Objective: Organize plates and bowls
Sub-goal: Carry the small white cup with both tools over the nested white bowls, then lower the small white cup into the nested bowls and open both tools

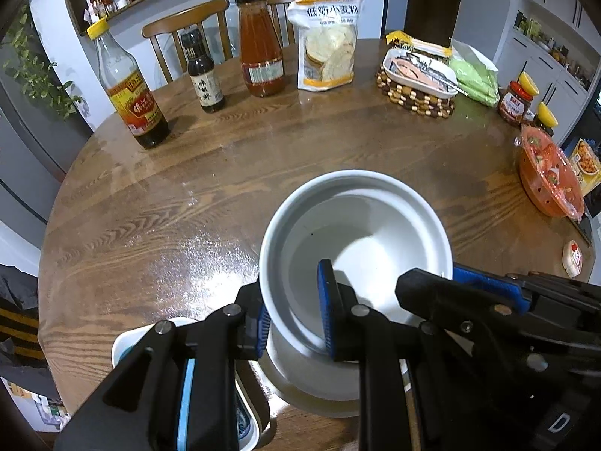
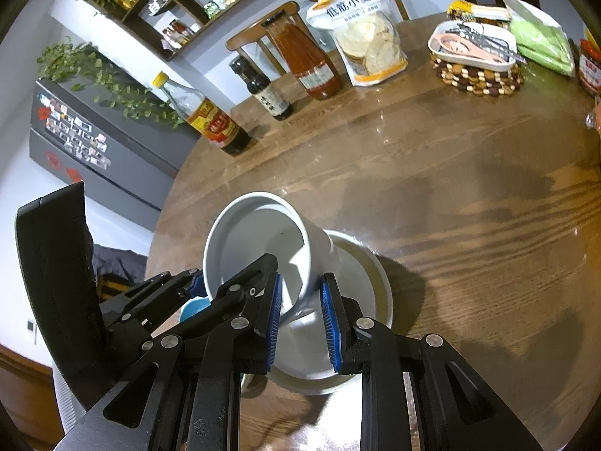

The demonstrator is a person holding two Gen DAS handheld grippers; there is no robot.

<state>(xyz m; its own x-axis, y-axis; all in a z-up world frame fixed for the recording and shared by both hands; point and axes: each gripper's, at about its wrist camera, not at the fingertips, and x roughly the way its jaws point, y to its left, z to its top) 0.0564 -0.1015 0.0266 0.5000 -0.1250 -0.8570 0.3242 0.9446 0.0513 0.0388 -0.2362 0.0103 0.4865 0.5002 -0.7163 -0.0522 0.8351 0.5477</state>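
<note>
A white bowl is held tilted above a second white bowl on the round wooden table. My left gripper is shut on the near left rim of the upper bowl. My right gripper is shut on its right rim and shows in the left wrist view too. In the right wrist view the upper bowl leans inside the lower bowl. A white dish with a blue inside lies under my left gripper.
Along the far edge stand a vinegar bottle, a small dark bottle, a red sauce bottle and a flour bag. A cutlery tray on a beaded mat and an orange basket sit at the right.
</note>
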